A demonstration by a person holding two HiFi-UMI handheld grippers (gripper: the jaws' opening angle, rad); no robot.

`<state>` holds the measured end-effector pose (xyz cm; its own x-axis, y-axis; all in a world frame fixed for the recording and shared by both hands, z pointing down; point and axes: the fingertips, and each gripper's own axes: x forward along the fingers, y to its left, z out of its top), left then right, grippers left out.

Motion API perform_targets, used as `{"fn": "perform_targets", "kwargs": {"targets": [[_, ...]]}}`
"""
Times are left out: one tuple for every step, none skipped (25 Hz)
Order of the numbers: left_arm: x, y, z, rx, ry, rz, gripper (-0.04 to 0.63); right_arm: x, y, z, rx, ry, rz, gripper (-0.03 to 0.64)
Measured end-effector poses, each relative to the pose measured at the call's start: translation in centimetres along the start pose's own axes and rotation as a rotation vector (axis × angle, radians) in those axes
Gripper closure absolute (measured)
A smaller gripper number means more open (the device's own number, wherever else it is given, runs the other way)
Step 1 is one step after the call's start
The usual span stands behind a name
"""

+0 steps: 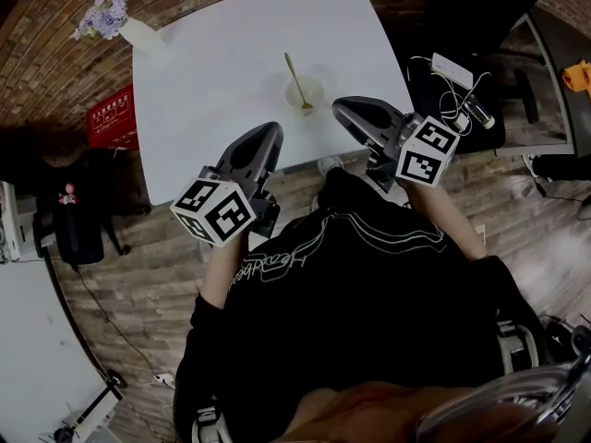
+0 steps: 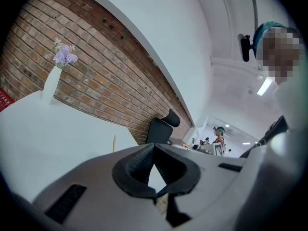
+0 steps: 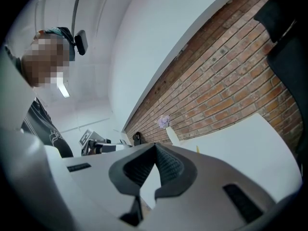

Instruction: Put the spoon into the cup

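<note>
Red brick walling runs behind a white rectangular table point(image 1: 212, 81), which has a slim white vase of purple flowers point(image 1: 138, 33) at its far left corner. Near the middle of the table's near edge stands a small pale round cup point(image 1: 317, 90). The thin gold metal spoon point(image 1: 292, 67) is already in it, bowl down inside and handle leaning out toward the far left. Its long axis runs away from the person and slightly leftward. Both tools hang at the near edge of the table, with the cup just ahead and between them. The left gripper point(image 1: 268, 129) has its jaws closed tip to tip with nothing between them, as its own view confirms point(image 2: 154, 148). The right gripper point(image 1: 343, 109) is closed and empty too point(image 3: 155, 147). By the head view the right one is slightly nearer the cup, which sits to its left, while the left one has it ahead and to the right. With the spoon apparently resting in the cup, the task looks done and neither gripper seems to need a reach.
</note>
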<state>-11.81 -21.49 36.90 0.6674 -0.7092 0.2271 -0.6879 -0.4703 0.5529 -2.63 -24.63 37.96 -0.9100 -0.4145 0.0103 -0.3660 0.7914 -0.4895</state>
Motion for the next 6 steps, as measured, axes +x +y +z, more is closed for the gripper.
{"fn": "perform_targets", "kwargs": {"targets": [[0.02, 0.11, 0.05, -0.001, 0.0, 0.0, 0.591, 0.11, -0.07, -0.04, 0.0, 0.001, -0.001, 0.62], [0.04, 0.21, 0.08, -0.002, -0.001, -0.001, 0.591, 0.21, -0.12, -0.07, 0.001, 0.002, -0.001, 0.62], [0.08, 0.29, 0.08, -0.004, -0.001, -0.001, 0.591, 0.28, -0.2, -0.1, 0.001, 0.002, -0.001, 0.62], [0.14, 0.35, 0.04, -0.005, -0.001, -0.001, 0.591, 0.32, -0.29, -0.13, 0.001, 0.003, -0.002, 0.62], [0.21, 0.4, -0.01, -0.006, 0.0, 0.0, 0.591, 0.34, -0.39, -0.16, 0.001, 0.003, -0.002, 0.62], [0.29, 0.44, -0.07, -0.007, 0.0, 0.0, 0.591, 0.36, -0.49, -0.19, 0.002, 0.003, -0.003, 0.62]]}}
